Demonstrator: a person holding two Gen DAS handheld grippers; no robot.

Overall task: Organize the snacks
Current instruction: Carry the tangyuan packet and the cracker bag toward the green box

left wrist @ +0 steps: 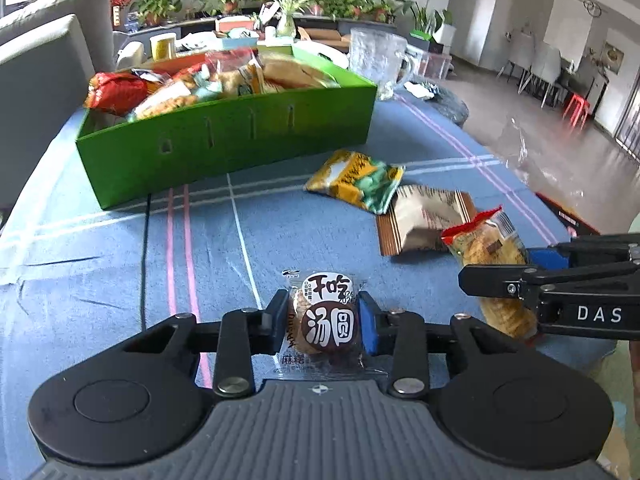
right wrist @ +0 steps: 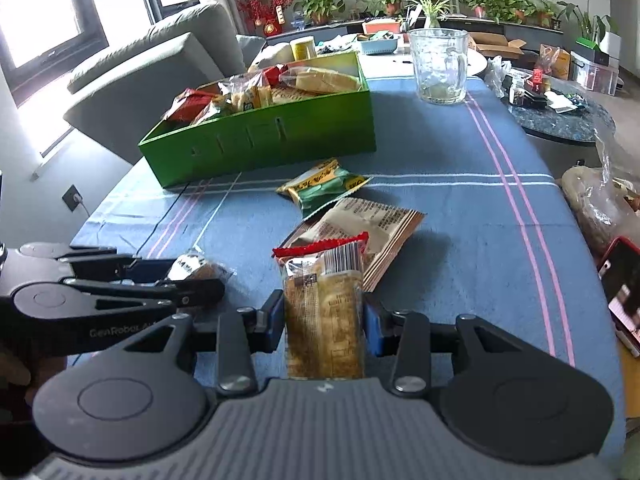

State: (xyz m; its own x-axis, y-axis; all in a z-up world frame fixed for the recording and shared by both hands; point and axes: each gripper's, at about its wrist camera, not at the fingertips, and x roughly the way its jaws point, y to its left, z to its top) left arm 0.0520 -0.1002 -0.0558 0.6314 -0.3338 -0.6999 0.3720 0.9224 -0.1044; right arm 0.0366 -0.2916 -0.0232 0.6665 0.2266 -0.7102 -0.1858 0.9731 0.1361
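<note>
My left gripper is shut on a small round snack in clear wrap with a brown and white label. My right gripper is shut on a long cracker pack with a red end; the same cracker pack and right gripper show at the right of the left wrist view. The left gripper with the round snack appears at the left of the right wrist view. A green box full of snacks stands farther back. A green-yellow packet and a brown-beige packet lie on the blue cloth.
A large glass mug stands beyond the green box. A grey sofa sits left of the table. A clear bag and a red phone lie at the table's right edge. A dark round side table stands beyond.
</note>
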